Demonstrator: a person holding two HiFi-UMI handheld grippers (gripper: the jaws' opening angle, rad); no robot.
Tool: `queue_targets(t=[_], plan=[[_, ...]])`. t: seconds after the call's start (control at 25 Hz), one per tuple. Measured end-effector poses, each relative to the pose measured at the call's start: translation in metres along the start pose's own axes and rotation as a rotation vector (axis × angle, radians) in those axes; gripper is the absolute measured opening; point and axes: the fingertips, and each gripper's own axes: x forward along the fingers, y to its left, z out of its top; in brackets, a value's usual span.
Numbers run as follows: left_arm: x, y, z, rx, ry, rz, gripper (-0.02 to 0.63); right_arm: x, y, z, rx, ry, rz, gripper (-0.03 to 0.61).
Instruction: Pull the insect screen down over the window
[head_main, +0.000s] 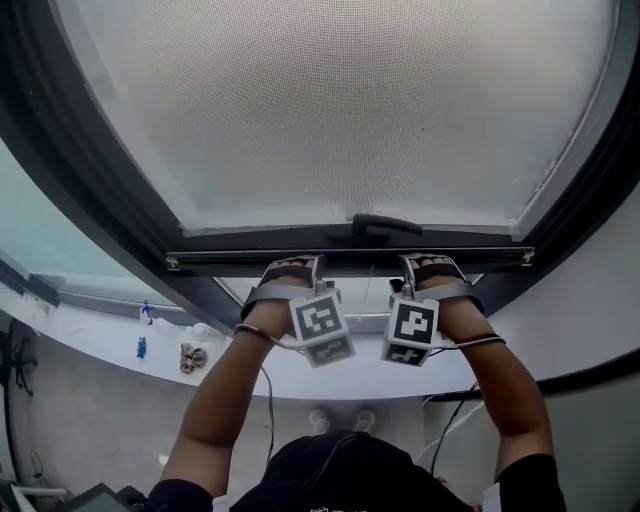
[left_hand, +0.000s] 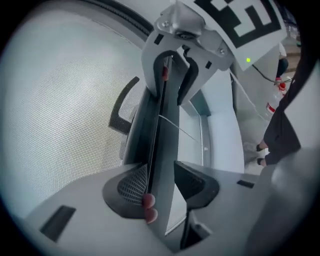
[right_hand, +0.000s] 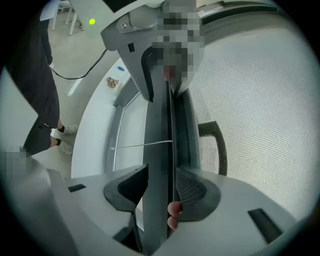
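Beside the black pull handle (head_main: 385, 225), the grey mesh screen's (head_main: 340, 100) dark metal bar (head_main: 350, 262) is clamped by the left gripper (head_main: 292, 266) and right gripper (head_main: 430, 263) for level pulling.

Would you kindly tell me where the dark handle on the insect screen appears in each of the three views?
Head view: the handle sits at centre, just above the bottom bar.
Left gripper view: the handle is left of centre, to the left of the bottom bar.
Right gripper view: the handle is right of centre, to the right of the bottom bar.
Shared landmark: the bottom bar.
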Motion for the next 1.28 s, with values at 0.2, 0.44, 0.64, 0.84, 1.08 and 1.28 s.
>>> queue_targets(t=[0.2, 0.44, 0.64, 0.84, 1.08, 1.28], plan=[[0.004, -0.001, -0.001, -0.036, -0.043, 0.002, 0.167, 0.006, 0.001, 0.002, -0.015, 0.015, -0.025, 0.175], [0.003, -0.004, -0.002, -0.064, -0.072, 0.005, 0.164, 0.006, 0.004, 0.001, -0.022, 0.027, -0.039, 0.175], [0.006, 0.000, -0.003, -0.017, -0.007, 0.063, 0.164, 0.009, -0.001, 0.002, -0.005, 0.044, -0.077, 0.175], [0.009, 0.002, -0.005, 0.004, 0.023, 0.090, 0.164, 0.011, -0.004, 0.004, 0.013, 0.055, -0.126, 0.175], [0.011, 0.006, -0.002, -0.010, 0.006, 0.137, 0.151, 0.010, -0.012, 0.005, 0.060, 0.016, -0.142, 0.132], [0.009, 0.010, -0.001, -0.026, -0.007, 0.136, 0.152, 0.008, -0.013, 0.002, 0.087, -0.008, -0.108, 0.130]])
